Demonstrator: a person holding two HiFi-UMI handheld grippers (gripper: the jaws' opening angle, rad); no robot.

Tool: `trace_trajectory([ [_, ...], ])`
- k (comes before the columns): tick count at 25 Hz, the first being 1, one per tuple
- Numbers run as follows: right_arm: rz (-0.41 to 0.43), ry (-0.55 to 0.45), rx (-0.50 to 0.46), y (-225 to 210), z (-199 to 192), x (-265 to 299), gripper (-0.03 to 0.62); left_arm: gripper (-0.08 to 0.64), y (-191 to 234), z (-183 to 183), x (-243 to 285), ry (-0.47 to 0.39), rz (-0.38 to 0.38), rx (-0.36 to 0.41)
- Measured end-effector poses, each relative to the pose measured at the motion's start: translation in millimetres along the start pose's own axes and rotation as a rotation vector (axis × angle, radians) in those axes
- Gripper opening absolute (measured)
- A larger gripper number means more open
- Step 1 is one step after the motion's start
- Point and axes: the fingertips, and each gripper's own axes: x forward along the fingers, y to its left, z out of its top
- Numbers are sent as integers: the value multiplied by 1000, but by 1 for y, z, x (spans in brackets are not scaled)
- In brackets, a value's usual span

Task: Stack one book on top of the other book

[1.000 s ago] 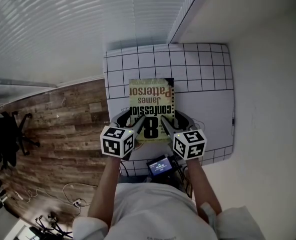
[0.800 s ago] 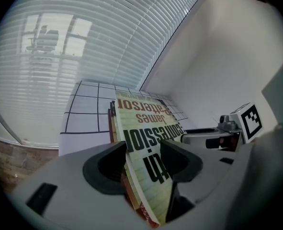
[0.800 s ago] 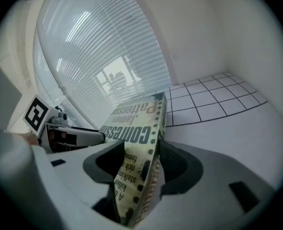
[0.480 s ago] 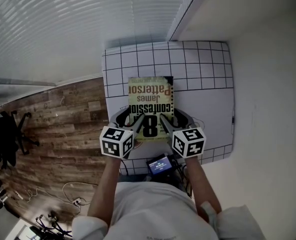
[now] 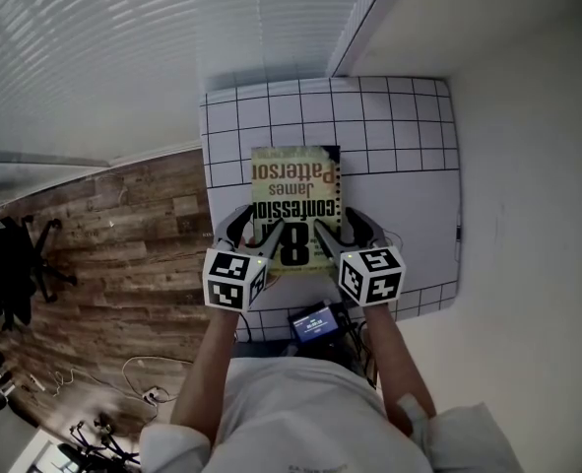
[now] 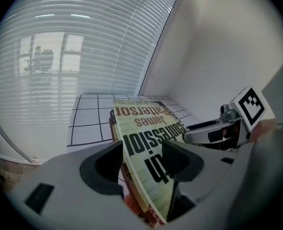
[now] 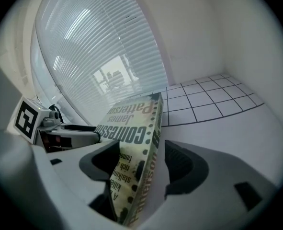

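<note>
A cream paperback with black lettering lies flat on the gridded white table. In the left gripper view, the reddish edge of a second book shows directly beneath the paperback. My left gripper straddles the paperback's near left corner, and my right gripper straddles its near right corner. The jaws of both are opening. The cover runs between the left gripper's pads. The paperback's spine stands between the right gripper's pads, with a gap on its right side.
A small device with a lit screen sits at the table's near edge between my arms. White walls close in the table's far and right sides, window blinds lie beyond its left, and the wooden floor drops off to the left.
Both grippers' jaws stand wider around the paperback's near corners than before. The left gripper's marker cube has tipped slightly. The book and both hands stay where they were.
</note>
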Motion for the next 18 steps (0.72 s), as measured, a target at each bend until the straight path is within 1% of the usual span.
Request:
trace_trajectory([
  [4,-1,4,-14,0,1,0,296,247,0,1,0,7,11,16],
  [9,12,-23,-1,5,6,-4,290,247,-1,6,-5,-30,9,-28],
  [12,13,-37,-7,6,5,-7,290,249,-3,8,-8,-47,11,-37],
  [18,35,-117,-6,10,16,-21,287,247,-6,20,-16,-96,7,-35],
])
